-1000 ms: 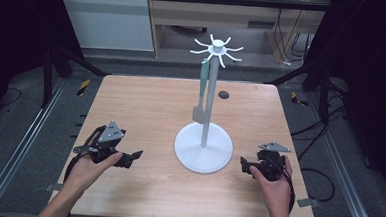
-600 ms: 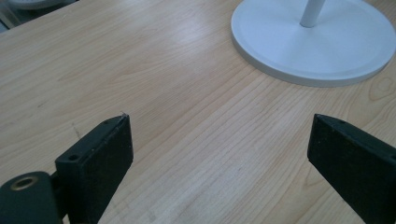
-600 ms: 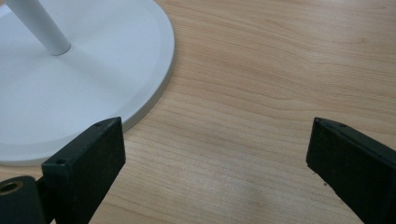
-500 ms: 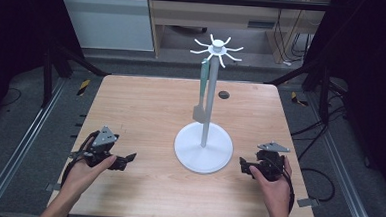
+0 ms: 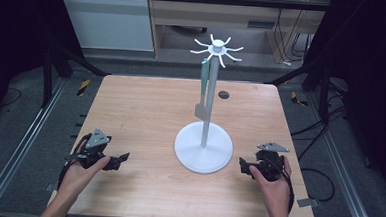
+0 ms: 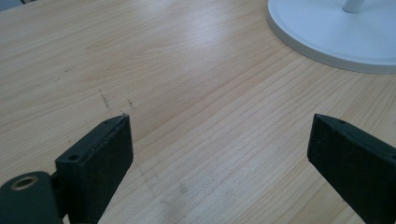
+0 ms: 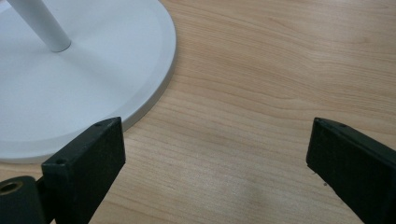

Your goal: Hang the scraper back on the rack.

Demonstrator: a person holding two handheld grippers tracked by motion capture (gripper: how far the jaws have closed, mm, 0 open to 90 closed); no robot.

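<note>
The left tongs (image 5: 121, 158) rest low on the table (image 5: 146, 111) near its front left, with the jaws spread wide and nothing between them; in the left gripper view there is bare wood between the two black jaws. The right tongs (image 5: 244, 166) rest near the front right, also spread wide and empty, and they point toward the round base of the white stand (image 5: 203, 150). In the right gripper view the rim of the stand (image 7: 159, 88) lies just beside the left jaw, apart from it.

The stand is in the middle of the table, between the two tongs. One grey-green utensil (image 5: 202, 91), which looks like a flat spatula, hangs from a hook at the top and reaches down beside the pole.

The step in hand seems to be the approach to this hanging utensil. To do it well, I think one tongs should rise to its handle, close on the flat sides, and lift it up before pulling away, so the hook lets go. The base may slide or tip, so the other tongs could steady it.

Counted: two tongs, one stand, one utensil, one small dark hole (image 5: 224, 94) in the table behind the stand. The hooks at the top are too thin to count with certainty
</note>
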